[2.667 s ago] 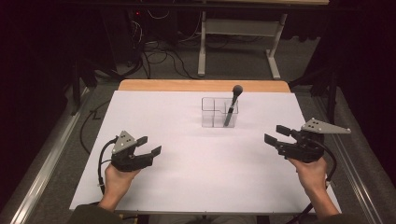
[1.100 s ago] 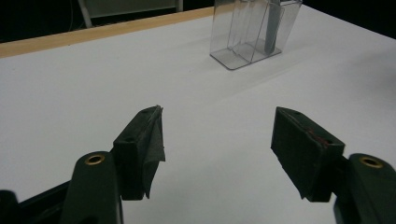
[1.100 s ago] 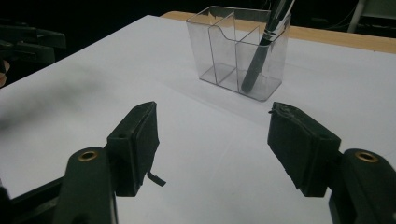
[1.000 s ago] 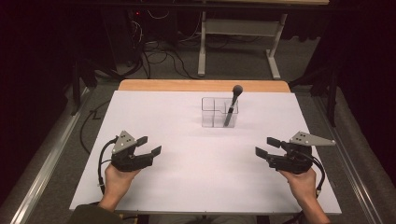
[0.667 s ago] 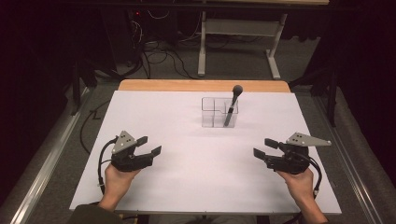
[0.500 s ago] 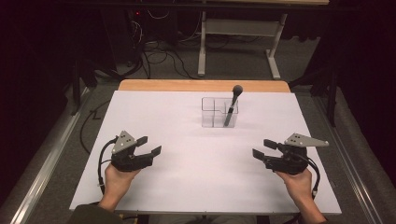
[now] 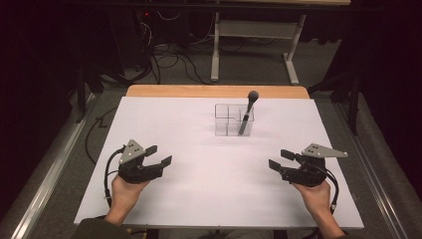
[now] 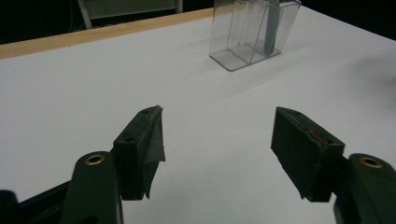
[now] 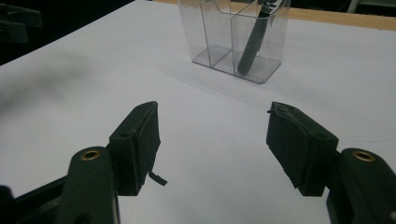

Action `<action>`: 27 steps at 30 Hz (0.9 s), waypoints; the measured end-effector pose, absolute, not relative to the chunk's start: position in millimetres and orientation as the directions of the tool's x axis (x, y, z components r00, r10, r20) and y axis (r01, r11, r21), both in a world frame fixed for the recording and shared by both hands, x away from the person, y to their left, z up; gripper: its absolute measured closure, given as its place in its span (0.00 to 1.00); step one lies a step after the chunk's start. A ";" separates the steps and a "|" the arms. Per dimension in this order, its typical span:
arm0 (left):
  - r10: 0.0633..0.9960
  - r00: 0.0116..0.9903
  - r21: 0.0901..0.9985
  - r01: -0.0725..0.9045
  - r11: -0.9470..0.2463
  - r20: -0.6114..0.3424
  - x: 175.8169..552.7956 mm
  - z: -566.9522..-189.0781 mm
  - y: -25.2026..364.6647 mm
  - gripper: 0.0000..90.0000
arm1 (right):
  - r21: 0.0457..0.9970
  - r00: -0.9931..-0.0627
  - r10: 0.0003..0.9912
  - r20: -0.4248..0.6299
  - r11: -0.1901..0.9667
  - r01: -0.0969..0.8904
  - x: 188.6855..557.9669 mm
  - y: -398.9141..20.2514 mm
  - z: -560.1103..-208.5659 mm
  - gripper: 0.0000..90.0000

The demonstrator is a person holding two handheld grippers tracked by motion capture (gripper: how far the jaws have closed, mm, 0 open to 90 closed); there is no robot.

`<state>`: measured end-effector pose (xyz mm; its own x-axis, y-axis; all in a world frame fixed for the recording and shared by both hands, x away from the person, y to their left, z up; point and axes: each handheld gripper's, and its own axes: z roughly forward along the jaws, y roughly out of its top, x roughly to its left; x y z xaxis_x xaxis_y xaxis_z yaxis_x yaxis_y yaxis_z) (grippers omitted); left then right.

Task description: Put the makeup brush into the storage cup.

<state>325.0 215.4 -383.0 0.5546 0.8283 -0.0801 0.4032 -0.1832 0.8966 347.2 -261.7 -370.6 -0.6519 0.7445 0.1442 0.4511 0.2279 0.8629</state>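
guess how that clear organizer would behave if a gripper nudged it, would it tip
The clear organizer looks thin-walled and light, so it would probably slide on the smooth white table. The brush leans in one compartment with its head above the rim, which may make tipping likelier.

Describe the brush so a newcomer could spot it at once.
On the white table, toward its far edge, stands a clear divided holder. The brush leans in its right-hand compartment: dark handle, round dark head above the rim, the sole thing inside.
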 end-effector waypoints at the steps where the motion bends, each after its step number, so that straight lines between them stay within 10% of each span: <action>1: 0.828 0.555 0.897 0.403 -0.183 -0.080 325.0 -383.0 215.5 0.38 | 0.865 -0.652 0.745 0.139 0.229 0.446 347.3 -262.2 -370.9 0.41; 27: 0.828 0.555 0.896 0.403 -0.186 -0.078 324.5 -382.9 215.1 0.38 | 0.868 -0.613 0.782 0.110 0.225 0.443 348.1 -266.8 -381.1 0.42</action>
<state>324.5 215.1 -382.9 0.5548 0.8283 -0.0779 0.4031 -0.1857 0.8961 348.1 -266.8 -381.1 -0.6134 0.7821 0.1099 0.4426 0.2252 0.8680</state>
